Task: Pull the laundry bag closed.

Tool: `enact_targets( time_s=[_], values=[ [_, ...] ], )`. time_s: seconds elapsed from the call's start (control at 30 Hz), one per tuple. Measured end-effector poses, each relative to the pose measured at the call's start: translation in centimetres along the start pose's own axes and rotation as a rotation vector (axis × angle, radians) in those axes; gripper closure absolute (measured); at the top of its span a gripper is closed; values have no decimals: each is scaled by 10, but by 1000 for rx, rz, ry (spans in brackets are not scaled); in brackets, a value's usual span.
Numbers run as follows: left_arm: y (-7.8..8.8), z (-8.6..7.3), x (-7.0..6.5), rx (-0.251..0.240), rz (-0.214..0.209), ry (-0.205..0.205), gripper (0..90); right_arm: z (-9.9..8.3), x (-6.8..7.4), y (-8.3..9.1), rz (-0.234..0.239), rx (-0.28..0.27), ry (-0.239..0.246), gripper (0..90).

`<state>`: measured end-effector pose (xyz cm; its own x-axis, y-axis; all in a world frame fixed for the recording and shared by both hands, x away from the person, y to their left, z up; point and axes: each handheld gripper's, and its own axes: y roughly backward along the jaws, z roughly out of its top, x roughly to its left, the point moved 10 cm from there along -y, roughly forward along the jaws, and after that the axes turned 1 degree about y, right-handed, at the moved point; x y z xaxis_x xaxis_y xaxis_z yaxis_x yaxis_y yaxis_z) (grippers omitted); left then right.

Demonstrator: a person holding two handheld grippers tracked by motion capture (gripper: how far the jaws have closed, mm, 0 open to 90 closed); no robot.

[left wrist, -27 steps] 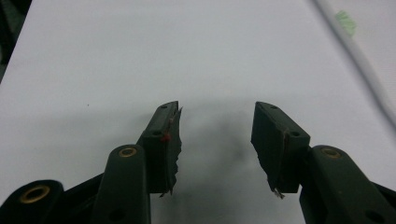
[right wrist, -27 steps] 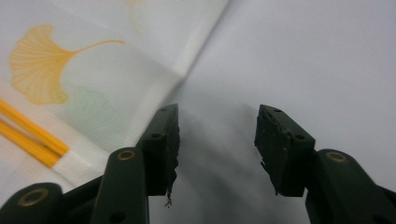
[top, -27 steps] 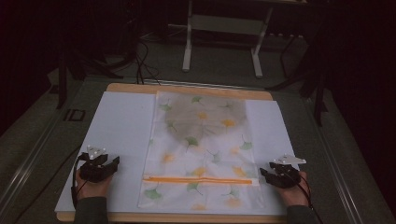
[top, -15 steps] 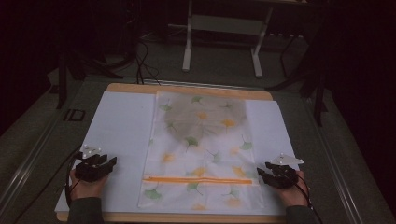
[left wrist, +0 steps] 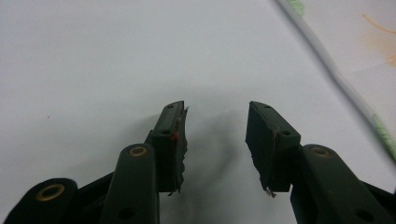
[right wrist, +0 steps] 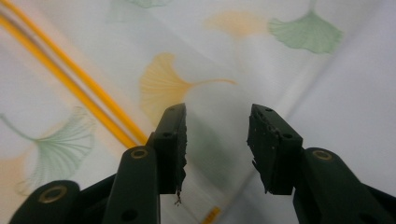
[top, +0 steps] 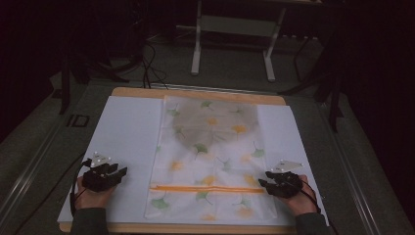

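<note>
White sheet [top: 127, 132] under wide left claw [top: 117, 172]; wide right claw [top: 263, 184] over pouch [top: 210, 161] edge.

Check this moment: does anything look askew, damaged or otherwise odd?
One thing: a large grey shadowy patch darkens the far half of the leaf-print cloth bag; whether stain, shadow or something inside, I cannot tell. The bag lies flat and square on the white sheet. Both pads of the left gripper look frayed.

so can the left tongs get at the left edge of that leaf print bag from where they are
Probably yes. The left tongs stand open over bare white sheet, pointing toward the leaf print bag, and nothing lies between them and its left edge. They are not yet touching it.
</note>
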<state>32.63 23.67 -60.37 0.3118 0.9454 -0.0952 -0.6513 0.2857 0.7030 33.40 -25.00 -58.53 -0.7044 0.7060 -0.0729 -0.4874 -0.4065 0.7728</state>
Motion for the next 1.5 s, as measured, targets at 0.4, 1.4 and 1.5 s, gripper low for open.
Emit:
enact_targets(
  time_s=[0.4,1.4,1.5],
  values=[
    [-4,-3,-12,35,-28,-63,574,26,28,-5,119,5,68,535],
    [-5,-4,-21,60,-85,-92,551,66,88,-38,259,78,246,522],
    [-5,-5,-22,62,-85,-94,549,68,92,-40,262,80,260,510]
  ],
)
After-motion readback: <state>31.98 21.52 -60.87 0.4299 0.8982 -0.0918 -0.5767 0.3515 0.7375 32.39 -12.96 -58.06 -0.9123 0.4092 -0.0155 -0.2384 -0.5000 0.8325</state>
